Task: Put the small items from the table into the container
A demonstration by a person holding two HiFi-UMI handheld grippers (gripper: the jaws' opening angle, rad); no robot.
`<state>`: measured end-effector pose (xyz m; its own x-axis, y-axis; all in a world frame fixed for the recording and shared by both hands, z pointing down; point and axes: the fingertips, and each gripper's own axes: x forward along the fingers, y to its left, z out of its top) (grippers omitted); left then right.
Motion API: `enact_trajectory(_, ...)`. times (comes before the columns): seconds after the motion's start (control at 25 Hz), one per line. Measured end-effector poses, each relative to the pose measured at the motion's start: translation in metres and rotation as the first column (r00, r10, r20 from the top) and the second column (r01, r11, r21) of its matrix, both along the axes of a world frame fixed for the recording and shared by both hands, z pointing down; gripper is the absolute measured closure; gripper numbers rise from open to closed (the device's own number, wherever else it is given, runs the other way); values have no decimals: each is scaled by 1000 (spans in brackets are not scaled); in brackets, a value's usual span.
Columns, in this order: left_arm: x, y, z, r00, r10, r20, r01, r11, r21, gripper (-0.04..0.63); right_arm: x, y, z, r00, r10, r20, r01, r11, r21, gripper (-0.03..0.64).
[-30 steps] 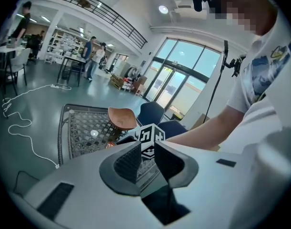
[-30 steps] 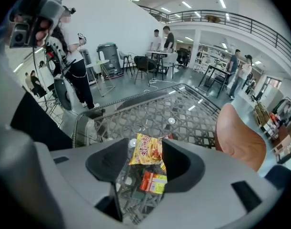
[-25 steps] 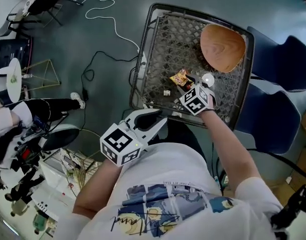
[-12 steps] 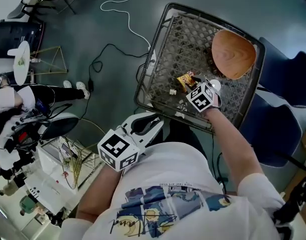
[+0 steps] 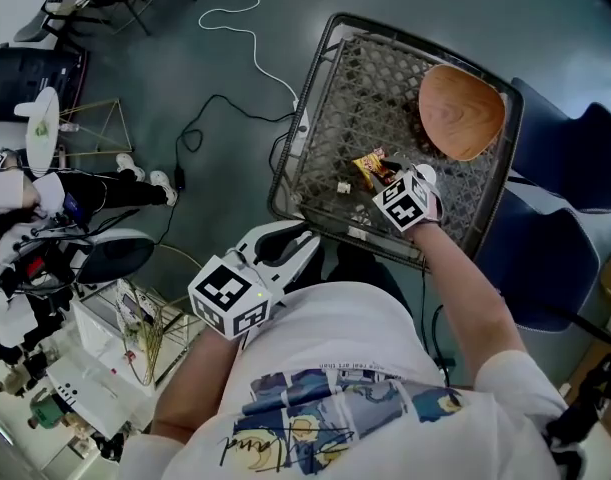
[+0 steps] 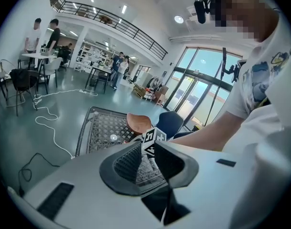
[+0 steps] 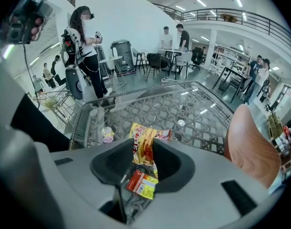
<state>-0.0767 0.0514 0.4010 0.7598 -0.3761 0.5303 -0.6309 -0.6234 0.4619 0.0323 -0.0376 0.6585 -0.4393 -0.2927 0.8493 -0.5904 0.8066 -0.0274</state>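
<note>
The left tool [image 5: 310, 240] hangs just off the near edge of the dark wire-mesh desk [image 5: 315, 88], its jaws narrowly apart with nothing between them. Around the desk's middle, the yellow-and-red crinkled snack packet [image 5: 370, 165] stands between the jaws of the right tool [image 5: 388, 175], which are closing onto its sides. The brown wooden bowl [image 5: 460, 113] sits by the far right corner.

The table [image 5: 370, 83] is dark metal mesh with a smooth tube rim. The bowl [image 5: 463, 113] is smooth, grained wood. The packet [image 7: 145, 144] is glossy, crinkled plastic film. The floor [image 5: 465, 8] shines. The left gripper [image 6: 146, 149] has a matt grey plastic shell and ribbed black pads [image 6: 128, 162].
</note>
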Motion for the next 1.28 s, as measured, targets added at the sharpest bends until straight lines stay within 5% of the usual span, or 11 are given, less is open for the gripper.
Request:
enact_trajectory(0.4, 30, -10, -6, 996, 85, -18, -85, 996, 30, 502, 25, -23, -70, 982, 134, 130, -140, 989, 40, 488)
enact_trajectory(0.68, 62, -6, -6, 990, 138, -28, -137, 990, 45, 502, 99, -58, -106, 946, 278, 168, -300, 947, 117, 488)
enact_trajectory(1.28, 70, -22, -11, 993, 118, 31, -118, 993, 16, 502, 231, -127, -46, 869, 488, 84, -493, 868, 56, 488)
